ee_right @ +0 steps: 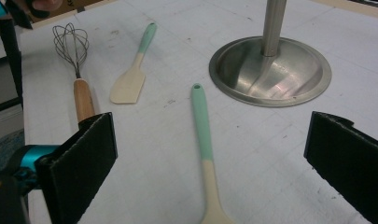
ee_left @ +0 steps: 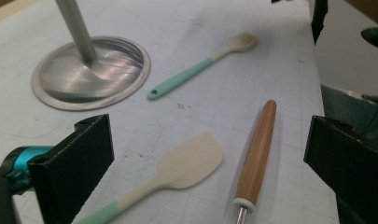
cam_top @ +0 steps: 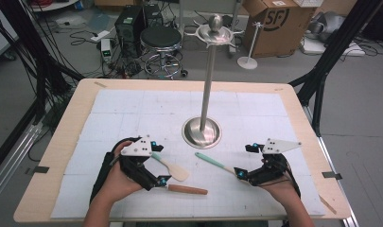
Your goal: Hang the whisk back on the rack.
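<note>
High view: left gripper (cam_top: 161, 166) over cream spatula with mint handle (cam_top: 172, 169) and wooden-handled whisk (cam_top: 187, 189); right gripper (cam_top: 242, 161) at mint-handled cream spoon (cam_top: 215, 163), near steel stand base (cam_top: 202, 133).

Left gripper view: jaws wide apart, spatula (ee_left: 177, 173) and whisk handle (ee_left: 256, 158) between, untouched.

Right gripper view: jaws wide apart, spoon (ee_right: 204, 140) between, untouched.

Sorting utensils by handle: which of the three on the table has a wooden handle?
The whisk by the left gripper; the spatula and spoon have mint-green handles.
</note>
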